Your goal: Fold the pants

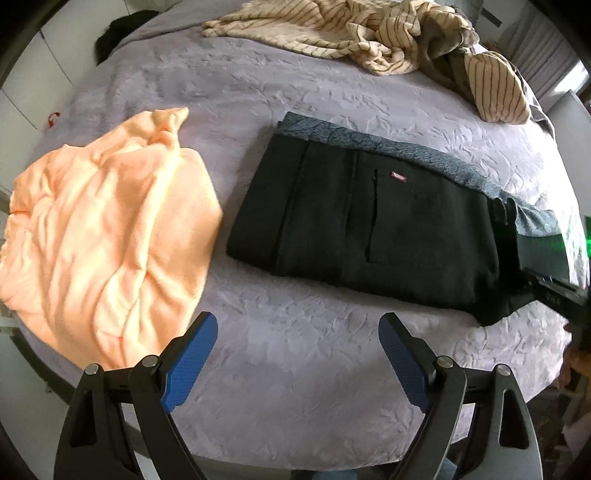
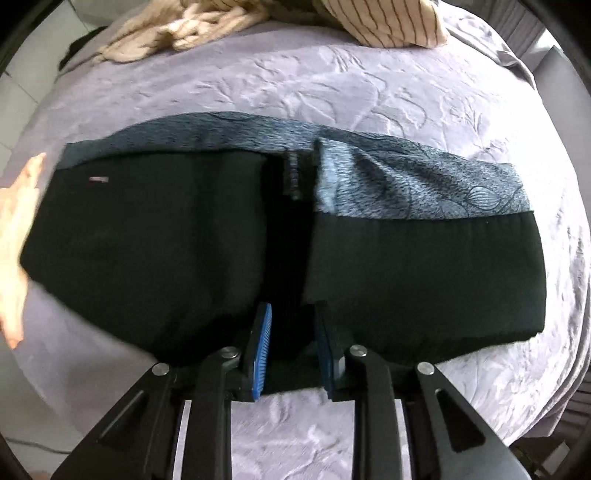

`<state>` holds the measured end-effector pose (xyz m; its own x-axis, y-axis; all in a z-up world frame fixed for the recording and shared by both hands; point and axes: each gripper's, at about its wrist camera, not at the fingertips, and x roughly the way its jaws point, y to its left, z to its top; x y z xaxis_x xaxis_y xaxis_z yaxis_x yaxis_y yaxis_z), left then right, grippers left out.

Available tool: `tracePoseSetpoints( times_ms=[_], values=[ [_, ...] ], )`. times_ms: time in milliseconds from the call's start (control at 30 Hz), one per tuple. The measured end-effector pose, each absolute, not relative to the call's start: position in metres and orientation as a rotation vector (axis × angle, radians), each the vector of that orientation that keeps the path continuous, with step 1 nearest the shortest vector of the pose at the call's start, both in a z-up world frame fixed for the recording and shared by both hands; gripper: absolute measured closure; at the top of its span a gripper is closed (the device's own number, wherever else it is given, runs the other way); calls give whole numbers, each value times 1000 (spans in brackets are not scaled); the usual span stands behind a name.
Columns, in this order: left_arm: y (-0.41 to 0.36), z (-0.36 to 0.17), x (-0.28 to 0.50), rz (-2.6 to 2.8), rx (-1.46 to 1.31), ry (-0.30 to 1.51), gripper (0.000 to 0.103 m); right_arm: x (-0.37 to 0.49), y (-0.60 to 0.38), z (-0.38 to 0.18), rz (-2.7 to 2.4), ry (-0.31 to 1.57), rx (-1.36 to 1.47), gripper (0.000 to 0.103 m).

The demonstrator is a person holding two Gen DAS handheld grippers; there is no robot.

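Black pants (image 1: 362, 229) with a grey-blue patterned side panel lie folded on the lilac bedspread (image 1: 295, 350). My left gripper (image 1: 297, 325) is open and empty, hovering over bare bedspread in front of the pants. In the right wrist view the pants (image 2: 147, 251) fill the middle, with a fold at the centre. My right gripper (image 2: 293, 314) is closed on the near edge of the pants at that fold, with black fabric between its blue pads (image 2: 263, 343). The right gripper also shows at the right edge of the left wrist view (image 1: 554, 288).
A crumpled peach garment (image 1: 107, 236) lies left of the pants. A cream striped garment (image 1: 332, 33) and a striped pillow (image 1: 495, 88) lie at the far side of the bed. The bed edge runs near my grippers.
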<state>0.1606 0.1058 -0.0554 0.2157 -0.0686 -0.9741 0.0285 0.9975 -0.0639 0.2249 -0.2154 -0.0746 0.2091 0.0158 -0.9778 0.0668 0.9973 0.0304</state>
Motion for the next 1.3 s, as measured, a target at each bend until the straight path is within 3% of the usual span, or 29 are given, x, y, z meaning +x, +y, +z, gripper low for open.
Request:
tracePoseSetpoints(
  times_ms=[167,267,433,1300],
  values=[
    [102,-65,172,-94,-63,1368,13,214,-205,-56,-11,1361,192,67],
    [97,-69,176,-105,-49,1371,13,208,-194,-51,-3,1363,228,47],
    [94,-70,180,-130,-50,1367,13,207,-175,-43,25,1373,246,39],
    [70,-82,175,-13,-174,1375,13,222,-191,-37,151,1451,154,29]
  ],
)
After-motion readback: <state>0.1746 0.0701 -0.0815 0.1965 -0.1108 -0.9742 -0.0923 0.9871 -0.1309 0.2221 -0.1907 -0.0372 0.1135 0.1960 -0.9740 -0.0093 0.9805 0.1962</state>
